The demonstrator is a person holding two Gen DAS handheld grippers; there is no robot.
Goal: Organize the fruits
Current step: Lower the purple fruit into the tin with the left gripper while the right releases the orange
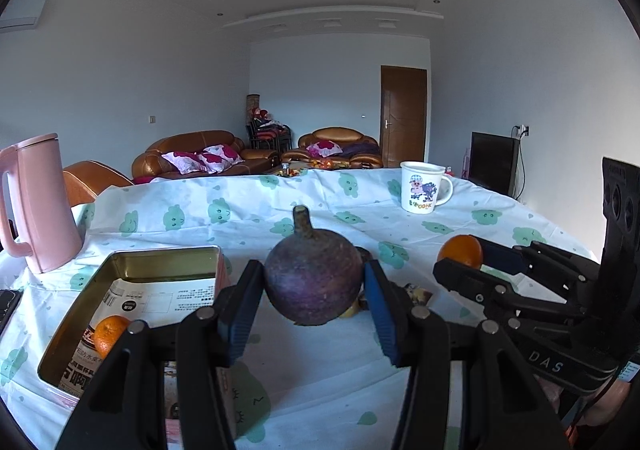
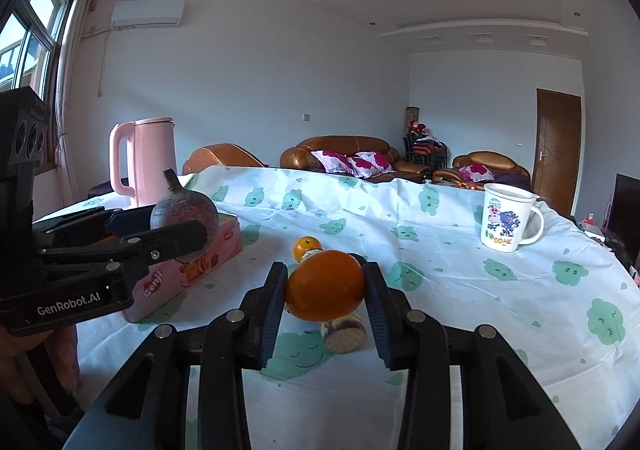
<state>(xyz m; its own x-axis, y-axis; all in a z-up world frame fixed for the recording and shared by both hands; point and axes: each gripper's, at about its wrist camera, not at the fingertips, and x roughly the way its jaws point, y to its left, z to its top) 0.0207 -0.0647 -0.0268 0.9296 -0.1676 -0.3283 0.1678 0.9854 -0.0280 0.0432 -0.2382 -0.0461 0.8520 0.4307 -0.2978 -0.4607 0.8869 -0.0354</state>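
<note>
The left gripper (image 1: 314,286), marked "GenRobot.AI" on its side in the right wrist view, is clamped on a dull purple mangosteen (image 1: 314,282) with its stub stem upright, held above the table beside the tin (image 1: 168,262); the tin's pink wall reads "Genji", and one small orange (image 1: 110,334) lies inside on printed paper; the right gripper (image 2: 325,290), lettered "DAS", grips a glossy orange (image 2: 325,286) over the tablecloth (image 2: 440,290); a mug (image 2: 508,218) reading "COHK" stands toward the far right edge; another small orange (image 2: 306,247) sits mid-table
</note>
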